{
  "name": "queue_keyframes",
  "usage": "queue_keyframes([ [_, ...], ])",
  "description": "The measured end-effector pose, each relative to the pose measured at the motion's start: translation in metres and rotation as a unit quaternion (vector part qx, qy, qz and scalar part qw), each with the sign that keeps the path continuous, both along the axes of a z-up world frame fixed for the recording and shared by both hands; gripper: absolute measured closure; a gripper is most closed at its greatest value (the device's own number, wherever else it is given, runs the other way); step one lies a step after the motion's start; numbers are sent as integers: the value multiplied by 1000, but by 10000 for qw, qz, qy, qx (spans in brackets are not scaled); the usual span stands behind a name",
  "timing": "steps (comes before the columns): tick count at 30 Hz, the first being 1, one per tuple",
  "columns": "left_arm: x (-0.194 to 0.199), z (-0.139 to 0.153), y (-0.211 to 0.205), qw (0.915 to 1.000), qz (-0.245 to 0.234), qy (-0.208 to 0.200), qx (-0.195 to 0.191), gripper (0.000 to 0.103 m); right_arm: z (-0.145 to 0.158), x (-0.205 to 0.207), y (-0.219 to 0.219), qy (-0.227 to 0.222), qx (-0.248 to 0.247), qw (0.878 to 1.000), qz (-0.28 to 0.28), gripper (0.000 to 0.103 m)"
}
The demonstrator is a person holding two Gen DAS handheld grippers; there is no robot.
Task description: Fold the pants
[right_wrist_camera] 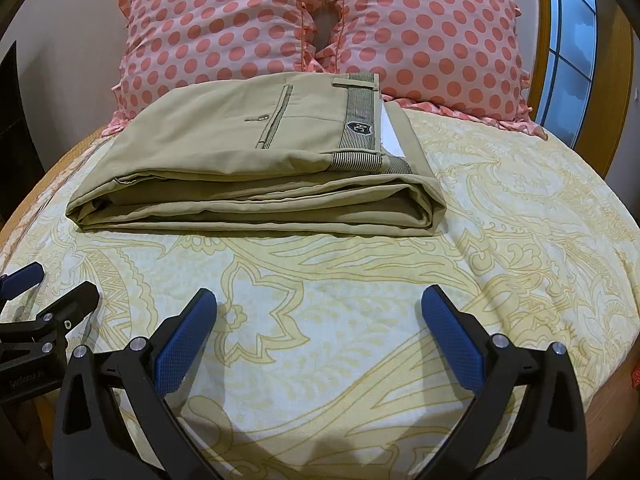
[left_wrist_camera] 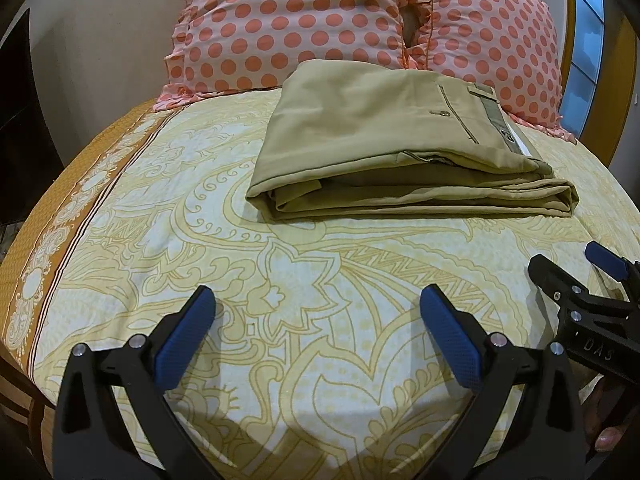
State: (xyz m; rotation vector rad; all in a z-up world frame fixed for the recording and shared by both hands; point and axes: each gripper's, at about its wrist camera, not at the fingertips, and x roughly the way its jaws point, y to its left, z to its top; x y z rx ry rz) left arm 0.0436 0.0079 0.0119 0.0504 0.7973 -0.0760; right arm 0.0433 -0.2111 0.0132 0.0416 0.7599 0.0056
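Pants: khaki pants [right_wrist_camera: 256, 160] folded on bed [right_wrist_camera: 500, 240], long axis crosswise, ahead of both.
Grippers: left hand-held gripper [left_wrist_camera: 318, 312] and right hand-held gripper [right_wrist_camera: 319, 312] spread wide, empty, about equally near.

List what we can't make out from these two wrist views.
- Pants: inner layers and the underside are hidden by the top fold in both views.
- Waistband badge: lettering too small to read in the right wrist view.
- Right claw: cut off by the frame edge in the left wrist view.
- Left claw: cut off at the left edge in the right wrist view.
- Pillows: tops cropped by the upper edge.
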Motion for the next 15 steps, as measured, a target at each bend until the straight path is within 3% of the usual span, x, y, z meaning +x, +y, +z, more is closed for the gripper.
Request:
queue_keyframes([
  [15, 1, 0, -1, 10000, -1, -15, -2, 2, 0, 0, -1, -5, 1, 10000, 9, 1],
])
